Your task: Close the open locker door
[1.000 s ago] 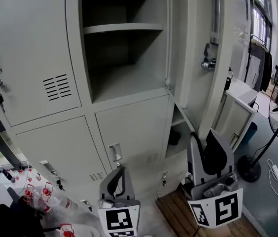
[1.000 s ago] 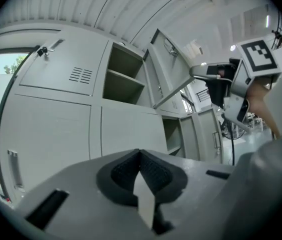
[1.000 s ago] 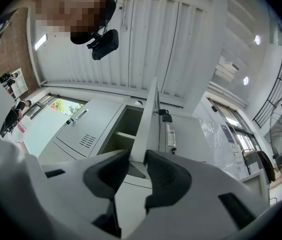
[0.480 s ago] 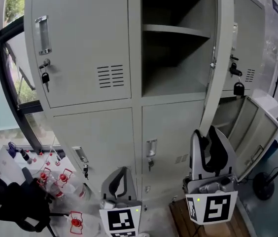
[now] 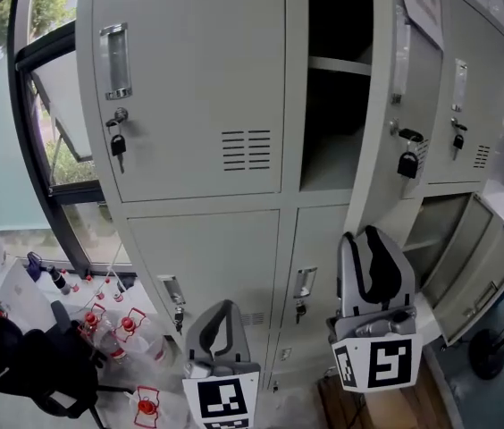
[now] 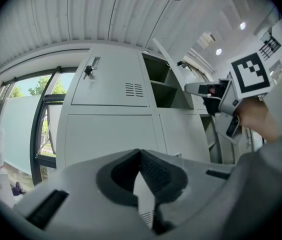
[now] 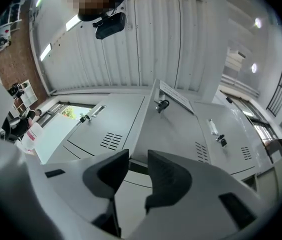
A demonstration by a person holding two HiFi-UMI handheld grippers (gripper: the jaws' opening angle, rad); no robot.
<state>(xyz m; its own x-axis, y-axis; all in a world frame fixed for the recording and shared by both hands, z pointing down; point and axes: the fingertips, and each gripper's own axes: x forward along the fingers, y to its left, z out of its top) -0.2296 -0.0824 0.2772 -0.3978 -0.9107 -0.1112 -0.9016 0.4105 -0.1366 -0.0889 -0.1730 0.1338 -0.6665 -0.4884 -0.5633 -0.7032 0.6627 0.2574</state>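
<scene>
R claw: black-padded grey right claw (image 5: 363, 238) parted, gap clear, nothing btwn jaws; jaws just eased a touch closer; tips up by bottom corner of door, contact can't be told.
L claw: matching grey left claw (image 5: 223, 306) pinched closed, tips meeting, empty; low, in front of lower lockers, well clear of door.
Door: pale grey sheet-metal open locker door (image 5: 417, 96), upper middle compartment, hinged at right, seen near edge-on, standing out from cabinet; not latched.
Change: vs 1 s ago, dark opening (image 5: 337, 123) shows much narrower and door edge sits nearer the frame; whole view also swung round, window now in shot at left, so part of that may be viewpoint only.
Meaning: prob mid-swing, door part-way home; final push flat onto frame not yet done.
Counts, claws: 2.
Counts, open doors: 2, i.e. the upper one by R claw (prob the task's) + second pale grey lower door (image 5: 480, 266) hanging open at right.
Counts, shut doors in plain view: 4.
Counts, dark padlocks (image 5: 407, 164) on upper doors: 3.
Counts, grey inner shelf (image 5: 337, 63): 1.
Counts, red-capped clear bottles (image 5: 100, 329) low at left: several, too jumbled to count.
</scene>
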